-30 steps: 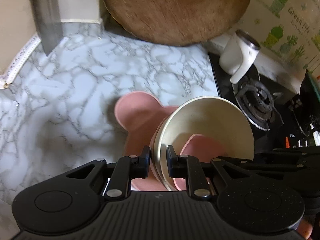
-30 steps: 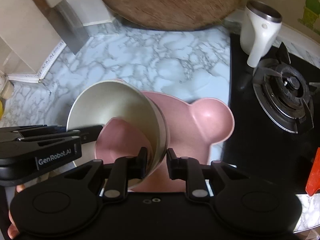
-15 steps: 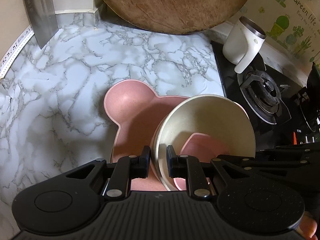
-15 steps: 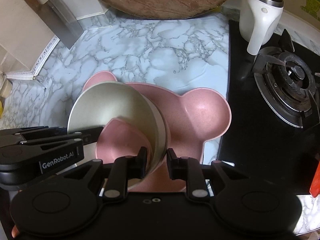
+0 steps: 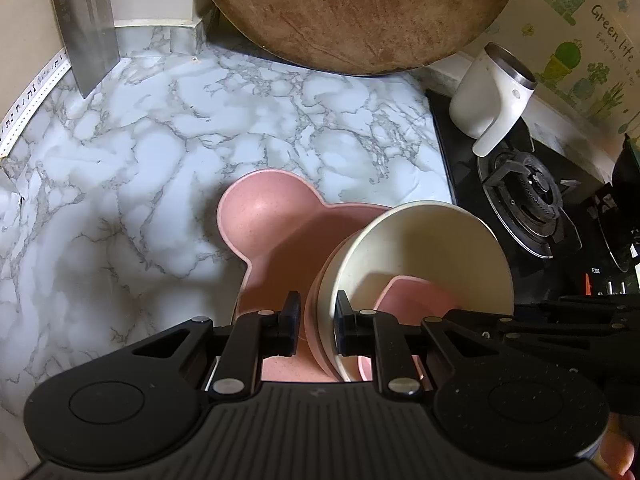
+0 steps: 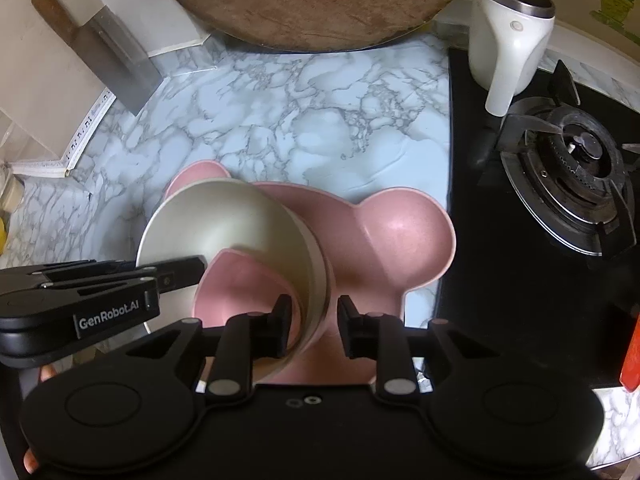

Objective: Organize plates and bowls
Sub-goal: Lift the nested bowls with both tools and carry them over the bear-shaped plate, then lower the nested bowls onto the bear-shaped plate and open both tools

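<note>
Right now the cream bowl [image 5: 424,252] sits tipped on its side over the pink bear-shaped plate [image 5: 260,216], with a smaller pink bowl [image 5: 416,296] nested inside it, and there looks to be a second cream rim stacked just behind the first. The plate lies flat on the marble counter [image 5: 160,152], its two round ears pointing toward the back wall. The left gripper [image 5: 316,320] has one finger outside the bowl stack and one inside, pinching the rim between them. The right gripper [image 6: 312,322] straddles the opposite rim; its left finger presses the inside of the bowl, but a gap shows at its right finger, so it looks slackened rather than clamped. Further out, a big round wooden board [image 5: 360,12] leans at the back of the counter, and a cleaver [image 6: 104,52] stands against the wall in the left corner. To the right, a white mug [image 6: 508,36] rests on the black stove [image 6: 500,220], just beside the burner [image 6: 576,168].
</note>
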`<state>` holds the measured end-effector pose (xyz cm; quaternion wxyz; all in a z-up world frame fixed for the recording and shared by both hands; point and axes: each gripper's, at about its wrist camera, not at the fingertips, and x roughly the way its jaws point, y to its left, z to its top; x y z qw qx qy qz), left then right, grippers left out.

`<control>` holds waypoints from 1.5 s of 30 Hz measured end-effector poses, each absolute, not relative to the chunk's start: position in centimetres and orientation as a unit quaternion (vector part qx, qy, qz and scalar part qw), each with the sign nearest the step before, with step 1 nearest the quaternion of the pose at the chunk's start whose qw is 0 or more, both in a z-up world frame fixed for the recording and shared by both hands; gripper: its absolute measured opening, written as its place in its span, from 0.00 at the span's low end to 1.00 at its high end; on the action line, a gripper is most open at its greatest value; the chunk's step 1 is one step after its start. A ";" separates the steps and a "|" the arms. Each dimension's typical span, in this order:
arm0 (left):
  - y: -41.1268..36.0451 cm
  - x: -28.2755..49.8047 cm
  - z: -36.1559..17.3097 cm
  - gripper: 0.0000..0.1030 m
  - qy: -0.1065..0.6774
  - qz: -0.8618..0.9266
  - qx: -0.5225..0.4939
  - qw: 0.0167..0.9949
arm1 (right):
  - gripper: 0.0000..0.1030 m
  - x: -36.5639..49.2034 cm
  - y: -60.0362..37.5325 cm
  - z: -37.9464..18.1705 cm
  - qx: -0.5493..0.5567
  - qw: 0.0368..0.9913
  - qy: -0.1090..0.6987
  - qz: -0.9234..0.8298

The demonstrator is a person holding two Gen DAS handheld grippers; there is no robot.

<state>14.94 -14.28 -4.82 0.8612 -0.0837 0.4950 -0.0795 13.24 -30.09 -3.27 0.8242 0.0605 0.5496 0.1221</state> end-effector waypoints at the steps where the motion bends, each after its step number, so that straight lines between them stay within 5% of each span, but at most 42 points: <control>1: -14.2 14.9 -4.7 0.16 0.494 -0.081 -0.084 0.862 | 0.26 13.1 -30.1 -3.2 0.062 0.825 0.549 0.121; 16: -14.2 11.8 -1.7 0.16 0.433 -0.099 -0.034 0.895 | 0.32 9.8 -30.1 0.0 0.051 0.861 0.492 0.117; 23: -13.4 9.1 -0.3 0.16 0.391 -0.105 -0.004 0.914 | 0.42 6.6 -29.1 1.6 0.034 0.894 0.429 0.124; 26: -12.7 7.9 0.1 0.17 0.376 -0.109 -0.001 0.920 | 0.56 5.0 -28.8 2.0 0.029 0.910 0.395 0.123; 29: -11.8 6.7 0.3 0.29 0.361 -0.104 0.002 0.927 | 0.65 3.2 -28.7 2.5 0.032 0.927 0.350 0.128; 33: -10.7 5.0 0.5 0.57 0.336 -0.098 0.003 0.937 | 0.71 1.6 -28.7 2.7 0.031 0.941 0.313 0.127; 39: -10.0 2.8 1.1 0.68 0.305 -0.101 0.006 0.947 | 0.82 -0.4 -28.9 2.4 0.032 0.951 0.281 0.126; 45: -10.0 0.9 0.6 0.69 0.292 -0.113 0.003 0.950 | 0.96 -2.3 -28.8 2.0 0.039 0.954 0.265 0.132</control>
